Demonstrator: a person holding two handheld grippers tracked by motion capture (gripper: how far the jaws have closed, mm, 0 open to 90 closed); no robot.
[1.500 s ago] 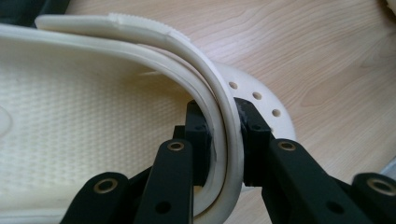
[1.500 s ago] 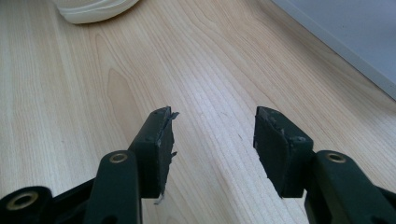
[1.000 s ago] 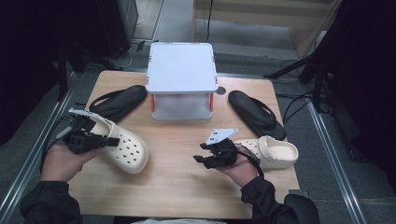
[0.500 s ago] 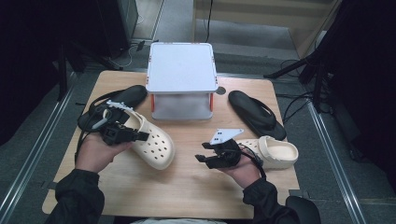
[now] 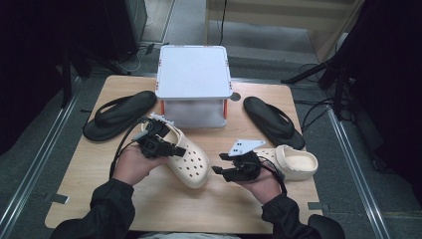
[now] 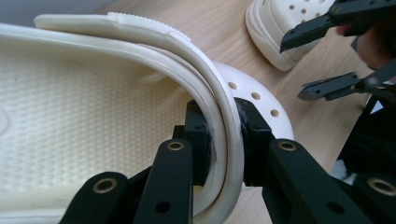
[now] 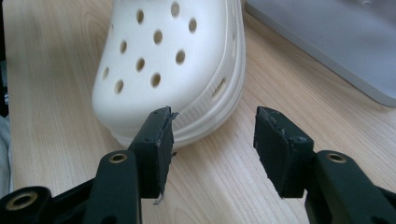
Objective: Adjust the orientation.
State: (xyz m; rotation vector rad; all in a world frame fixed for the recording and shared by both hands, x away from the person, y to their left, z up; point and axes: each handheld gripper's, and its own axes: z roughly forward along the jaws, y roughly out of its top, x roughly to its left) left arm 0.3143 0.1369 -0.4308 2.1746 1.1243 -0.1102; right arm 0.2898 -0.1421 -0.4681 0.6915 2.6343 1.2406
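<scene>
My left gripper (image 5: 169,146) is shut on the side rim and strap of a cream clog (image 5: 191,162), which lies in front of the white box with its toe toward the near right. In the left gripper view the pads (image 6: 198,135) pinch the clog's rim (image 6: 140,51) from both sides. My right gripper (image 5: 220,163) is open and points left at that clog's toe (image 7: 173,56), which lies just beyond my right gripper's (image 7: 212,135) tips with nothing between them. A second cream clog (image 5: 296,162) lies by the right hand.
A white box (image 5: 194,74) with orange corners stands at the back middle. One black flip-flop (image 5: 119,114) lies left of it and another (image 5: 273,122) lies right of it. The wooden table (image 5: 164,209) shows bare wood near the front edge.
My left hand has carried the cream clog from the table's left side toward the middle, in front of the box. The right gripper has stayed where it was.
</scene>
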